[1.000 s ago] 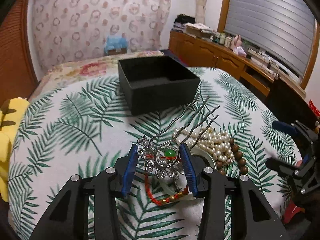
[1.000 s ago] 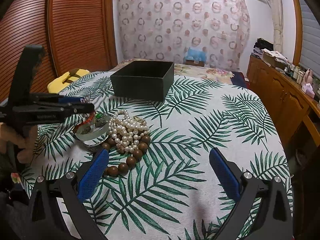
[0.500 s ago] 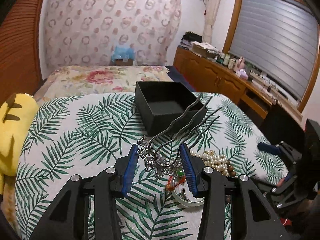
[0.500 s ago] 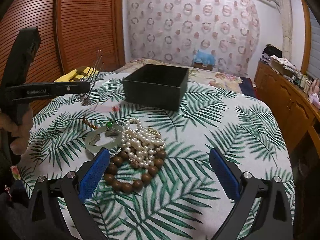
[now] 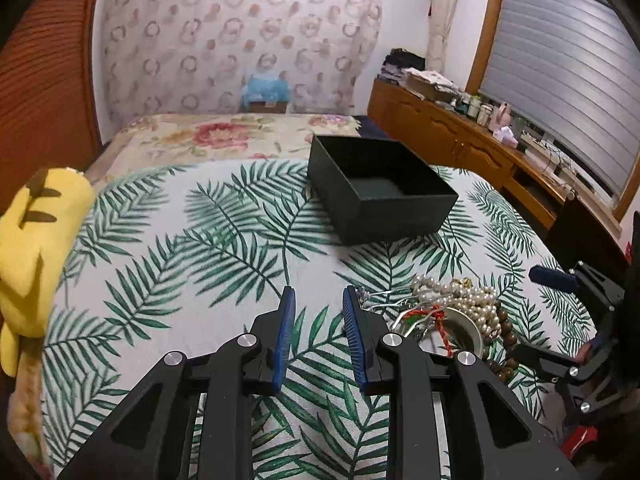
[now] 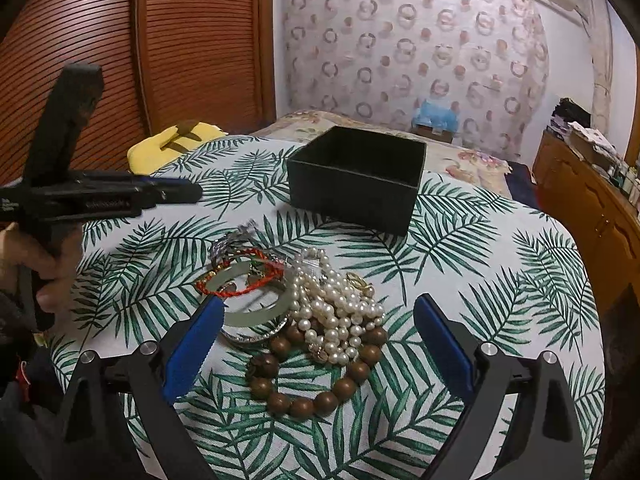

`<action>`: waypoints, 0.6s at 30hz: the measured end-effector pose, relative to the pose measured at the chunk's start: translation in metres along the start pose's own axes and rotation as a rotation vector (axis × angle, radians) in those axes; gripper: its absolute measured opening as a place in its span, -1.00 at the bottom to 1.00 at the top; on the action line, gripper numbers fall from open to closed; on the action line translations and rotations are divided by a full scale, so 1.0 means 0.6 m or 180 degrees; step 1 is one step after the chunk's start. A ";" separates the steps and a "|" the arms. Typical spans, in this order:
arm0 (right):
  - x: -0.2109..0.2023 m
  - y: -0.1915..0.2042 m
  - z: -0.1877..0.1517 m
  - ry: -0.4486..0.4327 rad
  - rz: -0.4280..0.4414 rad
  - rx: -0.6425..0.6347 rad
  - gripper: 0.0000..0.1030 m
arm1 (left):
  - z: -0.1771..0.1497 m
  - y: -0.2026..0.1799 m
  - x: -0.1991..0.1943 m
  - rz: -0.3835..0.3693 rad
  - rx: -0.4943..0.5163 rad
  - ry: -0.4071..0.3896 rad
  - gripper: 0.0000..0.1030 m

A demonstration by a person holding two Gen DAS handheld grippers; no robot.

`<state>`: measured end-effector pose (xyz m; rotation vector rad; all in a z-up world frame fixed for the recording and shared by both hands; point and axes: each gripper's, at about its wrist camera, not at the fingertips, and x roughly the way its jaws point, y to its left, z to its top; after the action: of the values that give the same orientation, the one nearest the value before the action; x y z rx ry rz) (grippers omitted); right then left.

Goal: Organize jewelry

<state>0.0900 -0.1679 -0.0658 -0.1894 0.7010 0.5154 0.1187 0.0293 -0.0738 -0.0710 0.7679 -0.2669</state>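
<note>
A white cloth (image 6: 460, 280) printed with green palm leaves fills the middle of the frame. On it sit a black box (image 6: 356, 196), cream pearls (image 6: 332, 312), brown wooden beads (image 6: 304, 400) and a red cord (image 6: 240, 288). At upper left, a yellow cushion (image 6: 172, 146) with dark stripes.

Hair comb (image 5: 394, 305) half-hidden behind left gripper (image 5: 318, 334) — box (image 5: 382, 182) floor in shadow, contents indiscernible

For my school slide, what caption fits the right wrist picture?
Open right gripper hovers over a pile of pearls and wooden beads, near an open black box.
</note>
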 end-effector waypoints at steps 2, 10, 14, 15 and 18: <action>-0.002 -0.003 0.004 -0.0002 -0.0004 -0.0001 0.88 | -0.003 -0.006 0.008 -0.0012 0.0055 0.0037 -0.50; -0.013 -0.018 -0.002 -0.0004 -0.0057 0.0045 0.88 | -0.011 -0.039 0.046 -0.0242 0.0087 0.0287 -0.04; -0.015 -0.020 -0.007 0.0010 -0.0064 0.0062 0.88 | -0.010 -0.039 0.068 -0.0215 0.0011 0.0403 -0.05; -0.015 -0.021 -0.007 0.0009 -0.0064 0.0064 0.88 | -0.009 -0.036 0.069 -0.0242 -0.0028 0.0408 -0.10; -0.015 -0.020 -0.009 0.0008 -0.0057 0.0068 0.88 | -0.005 -0.026 0.071 -0.0300 -0.0141 0.0426 -0.30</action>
<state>0.0874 -0.1834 -0.0641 -0.1762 0.7064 0.4906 0.1425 0.0032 -0.1021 -0.1325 0.9048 -0.3467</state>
